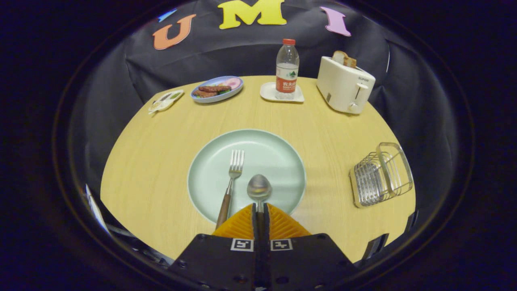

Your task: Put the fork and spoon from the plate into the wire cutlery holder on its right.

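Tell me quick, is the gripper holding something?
Gripper: closed on the spoon, its handle pinched between both fingers over the plate. The fork lies free beside it.

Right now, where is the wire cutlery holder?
In the gripper view, the silver wire cutlery holder stands on the wooden table, right of the pale green plate and beyond the gripper, whose orange fingers are shut on the metal spoon.

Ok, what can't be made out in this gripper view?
- spoon handle: hidden between the tool fingers, closed on it.
- fork handle end: covered by the left finger.
- plate near rim: behind the fingers.
- wire cutlery holder: contents unclear through the wires.
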A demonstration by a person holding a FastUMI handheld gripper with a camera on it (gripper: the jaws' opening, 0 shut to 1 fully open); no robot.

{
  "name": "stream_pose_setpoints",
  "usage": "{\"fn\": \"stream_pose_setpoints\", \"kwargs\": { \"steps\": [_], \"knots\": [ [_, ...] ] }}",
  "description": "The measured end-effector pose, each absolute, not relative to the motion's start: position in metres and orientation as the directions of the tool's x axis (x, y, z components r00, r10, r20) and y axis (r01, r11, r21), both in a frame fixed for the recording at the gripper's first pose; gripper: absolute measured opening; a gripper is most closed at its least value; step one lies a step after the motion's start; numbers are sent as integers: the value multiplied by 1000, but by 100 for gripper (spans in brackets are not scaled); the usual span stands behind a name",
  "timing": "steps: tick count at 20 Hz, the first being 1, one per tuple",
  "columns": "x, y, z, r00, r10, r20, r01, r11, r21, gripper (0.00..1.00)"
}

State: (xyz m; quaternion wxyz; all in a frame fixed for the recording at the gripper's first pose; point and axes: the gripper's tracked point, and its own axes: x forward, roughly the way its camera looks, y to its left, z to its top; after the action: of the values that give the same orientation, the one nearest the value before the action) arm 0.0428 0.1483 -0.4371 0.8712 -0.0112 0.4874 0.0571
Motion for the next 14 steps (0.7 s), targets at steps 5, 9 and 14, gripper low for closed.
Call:
{"fn": "stream_pose_setpoints", "kwargs": {
  "steps": [5, 9, 14],
  "knots": [
    [47, 128, -417, 537, 91, -839, -144, 989, 16, 1],
    [50, 108, -384, 575, 99, -812, -168, 986, 0, 0],
    [51, 71, -354, 616, 117, -779, -172, 985, 12, 1]
  ]
}}
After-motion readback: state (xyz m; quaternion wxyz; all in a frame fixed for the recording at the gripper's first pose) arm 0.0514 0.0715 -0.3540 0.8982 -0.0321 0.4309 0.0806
